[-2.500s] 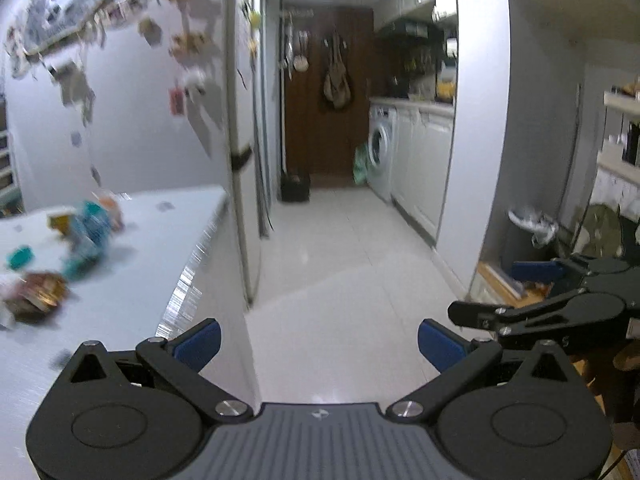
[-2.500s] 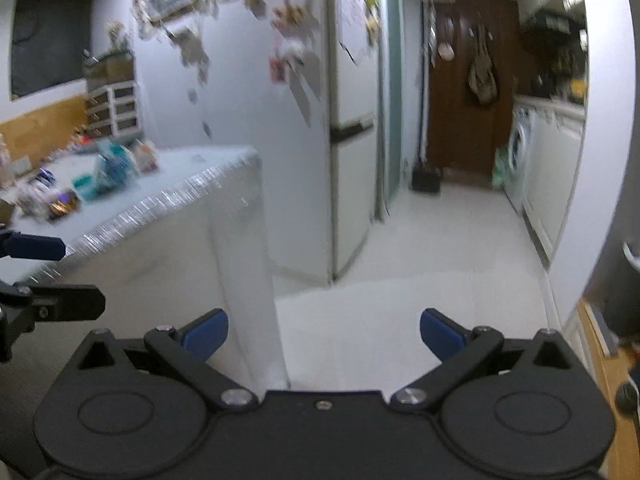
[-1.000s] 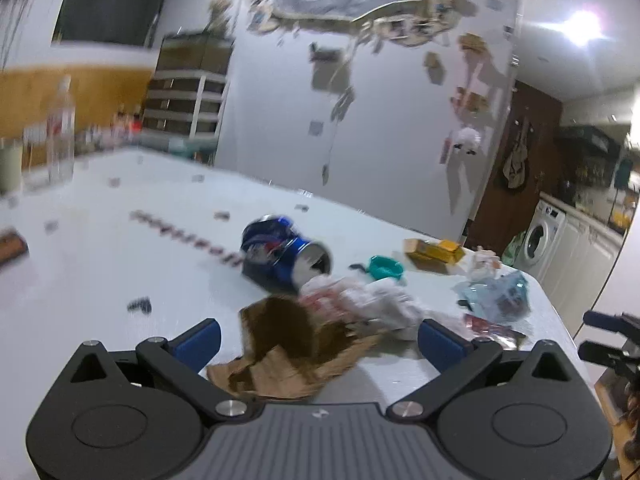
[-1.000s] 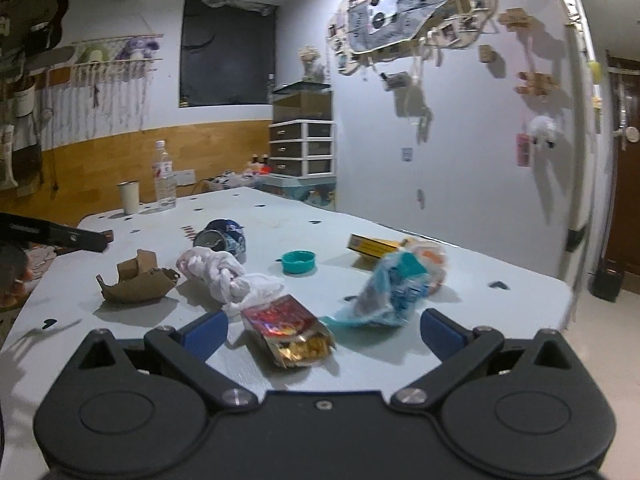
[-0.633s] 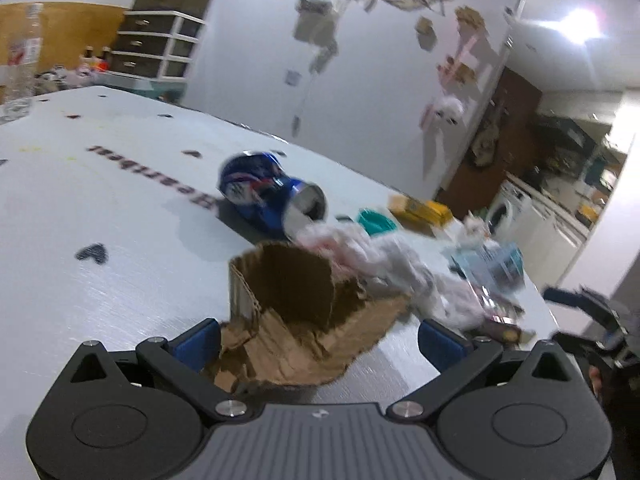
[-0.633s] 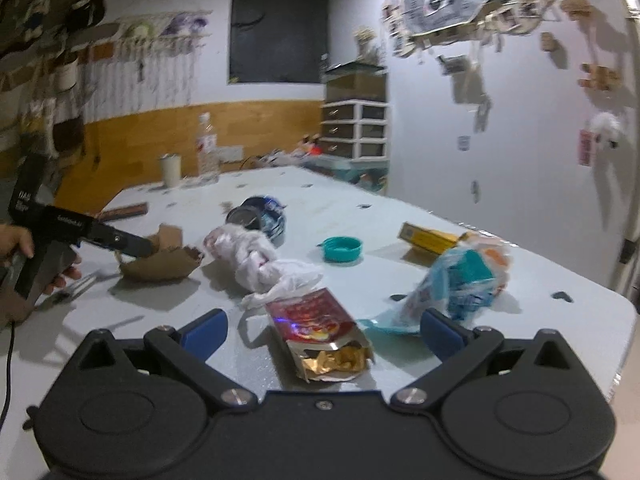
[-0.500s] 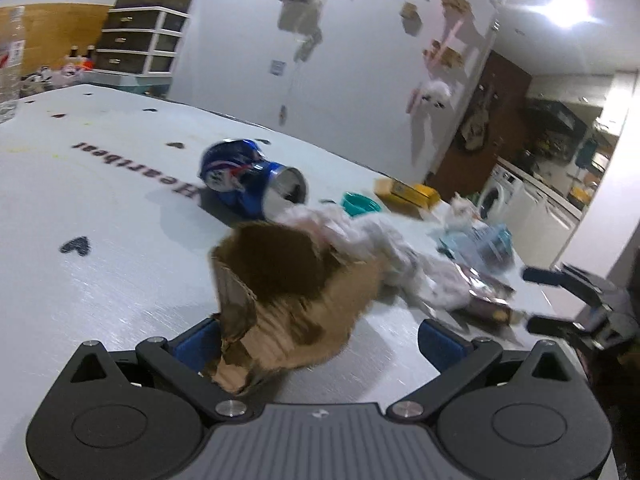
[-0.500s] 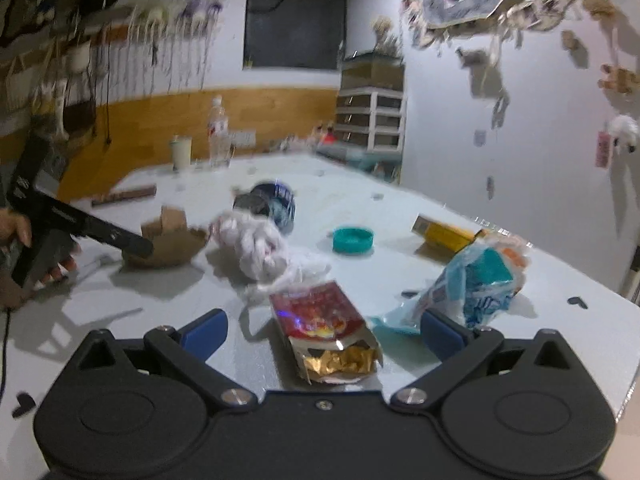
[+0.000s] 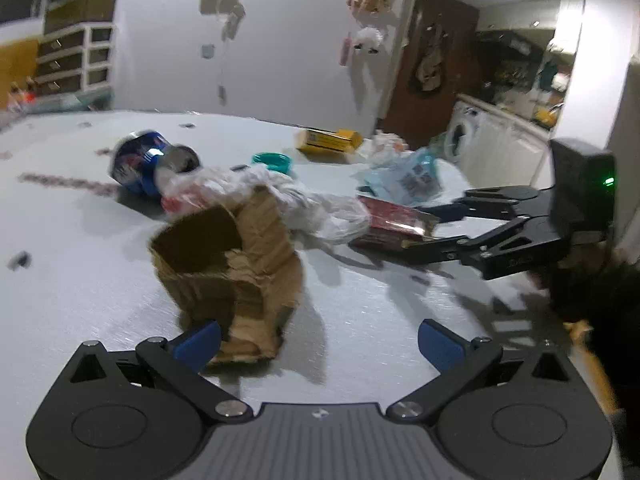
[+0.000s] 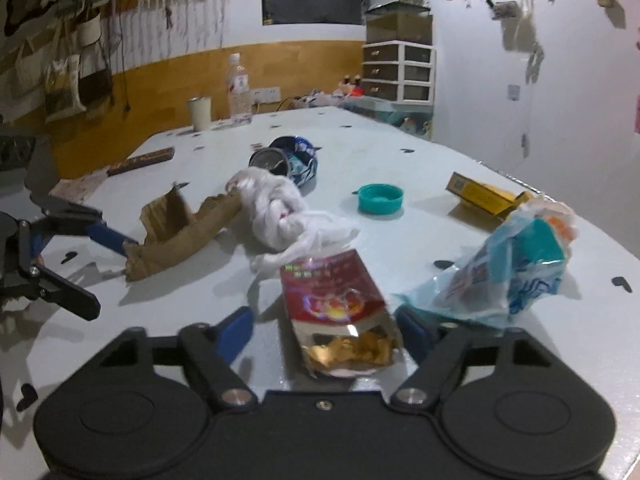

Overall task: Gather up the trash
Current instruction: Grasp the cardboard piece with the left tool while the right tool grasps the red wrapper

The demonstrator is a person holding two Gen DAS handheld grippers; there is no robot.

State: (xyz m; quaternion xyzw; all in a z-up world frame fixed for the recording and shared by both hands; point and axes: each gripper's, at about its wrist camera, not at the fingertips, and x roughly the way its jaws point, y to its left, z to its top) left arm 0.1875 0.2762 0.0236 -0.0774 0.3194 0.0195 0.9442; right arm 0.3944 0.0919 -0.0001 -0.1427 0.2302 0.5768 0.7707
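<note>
The left tongs (image 9: 318,340) are standing spread over the white tabletop (image 9: 80,272), their left pad touching the torn brown cardboard scrap (image 9: 232,264); it is looking light and fairly stiff, best pinched across its upright wall. The right tongs (image 10: 326,330) are also spread, flanking the crinkled red foil snack bag (image 10: 340,304), which is probably light, slippery and crushable, so gripping its open end suits.

"How many things lay on the worktop (image 10: 420,152)?"

"One blue can (image 10: 296,158), one torn cardboard piece (image 10: 176,228), one white bag (image 10: 280,212), one red snack packet (image 10: 336,300), one teal lid (image 10: 380,198), one yellow box (image 10: 484,196), one blue wrapper (image 10: 516,268)."
</note>
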